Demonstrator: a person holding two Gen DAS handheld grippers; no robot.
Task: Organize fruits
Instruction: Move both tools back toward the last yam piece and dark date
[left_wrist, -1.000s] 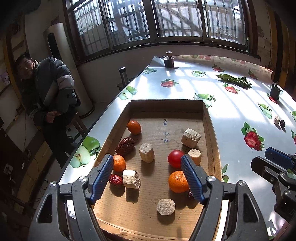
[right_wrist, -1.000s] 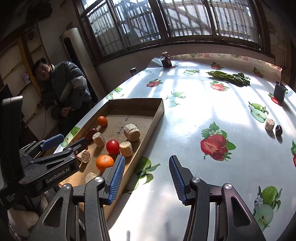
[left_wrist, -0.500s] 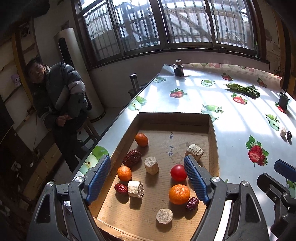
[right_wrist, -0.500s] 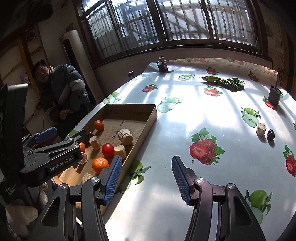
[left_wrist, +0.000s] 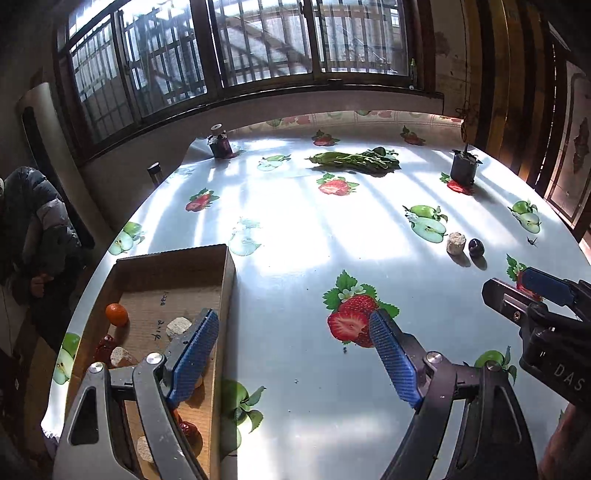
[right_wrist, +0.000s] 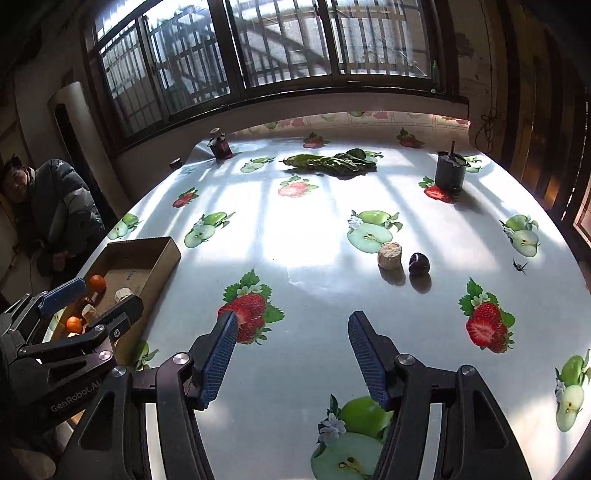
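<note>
The left gripper (left_wrist: 293, 354) hovers over the surface (left_wrist: 295, 236) just right of the cardboard box (left_wrist: 173, 258), its jaws wide apart with nothing between them. The right gripper (right_wrist: 290, 350), further right of the box, is opening, also empty and touching nothing. The box holds oranges (left_wrist: 116, 314), dates and pale chunks, while one pale chunk (right_wrist: 389, 255) and a dark plum (right_wrist: 419, 263) sit side by side on the surface well to the right of the box.
</note>
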